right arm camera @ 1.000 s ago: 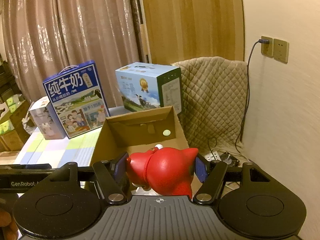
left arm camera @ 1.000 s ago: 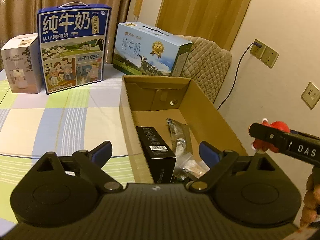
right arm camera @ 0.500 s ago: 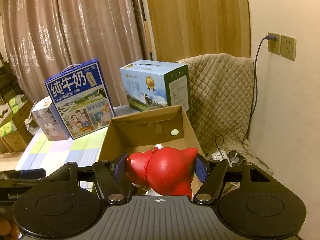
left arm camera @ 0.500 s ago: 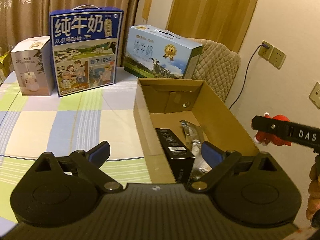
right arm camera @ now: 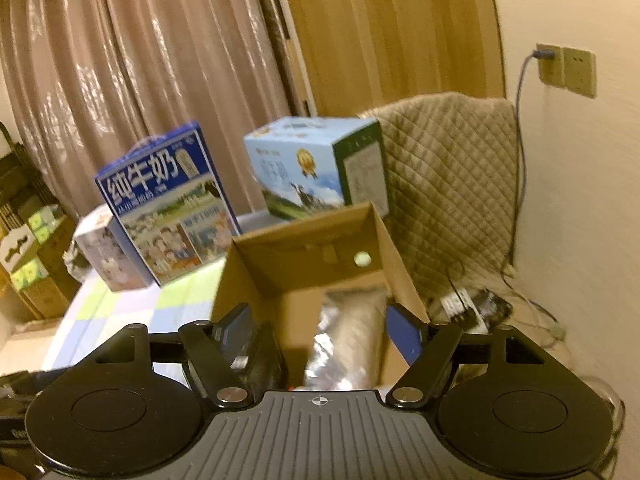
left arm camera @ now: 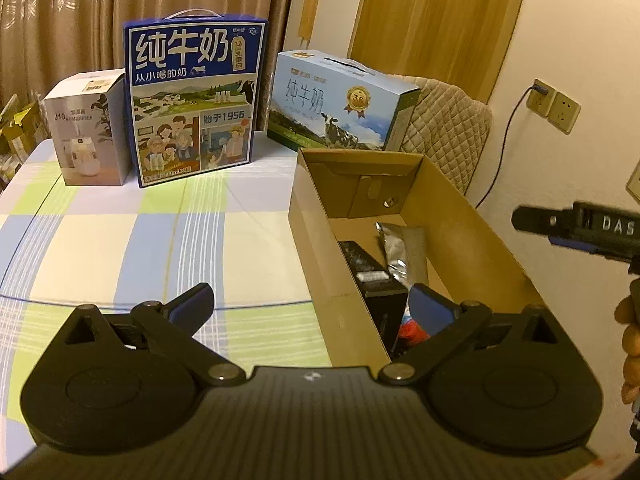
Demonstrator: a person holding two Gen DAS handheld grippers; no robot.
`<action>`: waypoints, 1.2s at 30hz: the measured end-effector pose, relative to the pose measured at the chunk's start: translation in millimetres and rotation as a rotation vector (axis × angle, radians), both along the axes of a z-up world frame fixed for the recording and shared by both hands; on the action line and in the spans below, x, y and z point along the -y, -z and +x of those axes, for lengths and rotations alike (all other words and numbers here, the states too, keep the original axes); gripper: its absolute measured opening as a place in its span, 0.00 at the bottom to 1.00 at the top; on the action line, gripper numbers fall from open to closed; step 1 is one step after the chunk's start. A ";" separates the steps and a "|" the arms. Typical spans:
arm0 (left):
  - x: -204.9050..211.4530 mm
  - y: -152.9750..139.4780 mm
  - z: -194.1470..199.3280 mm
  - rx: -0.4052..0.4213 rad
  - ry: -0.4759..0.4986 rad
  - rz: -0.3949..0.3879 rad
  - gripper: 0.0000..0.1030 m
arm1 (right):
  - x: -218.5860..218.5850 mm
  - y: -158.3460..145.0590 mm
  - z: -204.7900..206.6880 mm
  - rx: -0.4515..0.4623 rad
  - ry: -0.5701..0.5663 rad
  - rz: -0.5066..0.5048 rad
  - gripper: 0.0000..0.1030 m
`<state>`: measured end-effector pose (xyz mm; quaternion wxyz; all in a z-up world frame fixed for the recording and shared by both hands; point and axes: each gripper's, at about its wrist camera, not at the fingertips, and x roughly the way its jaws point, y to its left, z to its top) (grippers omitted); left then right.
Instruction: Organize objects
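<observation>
right gripper [right arm camera: 320, 332]: fingers spread wide, empty, red plastic figurine [left arm camera: 412, 330] just released | toy now in open brown cardboard box [left arm camera: 472, 216], near end, at 5 o'clock | left gripper [left arm camera: 312, 304]: wide, empty | drop-off looks done

Left wrist view: above the worktop's [left arm camera: 120, 240] near edge, facing the curtain, close over the cardboard box's [left arm camera: 320, 264] left wall. Right wrist view: behind the box's [right arm camera: 240, 276] near end, looking along it, motion-blurred. Both share the box, the dark-blue milk carton [left arm camera: 192, 100] [right arm camera: 164, 200], the light-blue milk carton [left arm camera: 336, 108] [right arm camera: 304, 168] and the quilted chair [left arm camera: 448, 128] [right arm camera: 448, 168].
</observation>
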<state>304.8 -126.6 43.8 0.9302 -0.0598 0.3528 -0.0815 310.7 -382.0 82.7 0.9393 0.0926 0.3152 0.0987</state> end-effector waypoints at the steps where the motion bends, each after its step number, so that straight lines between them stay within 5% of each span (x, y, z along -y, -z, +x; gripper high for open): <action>1: -0.3 -0.6 -4.1 0.002 0.002 0.003 0.99 | 2.4 0.5 -6.3 -0.008 0.006 -0.002 0.69; 18: 12.5 -15.2 -109.2 -0.032 0.002 -0.001 0.99 | 17.9 -12.4 -132.6 -0.083 -0.008 -0.067 0.69; 36: 14.1 -8.2 -173.7 -0.083 -0.001 0.037 0.99 | 4.6 -4.2 -203.6 -0.101 -0.083 -0.119 0.69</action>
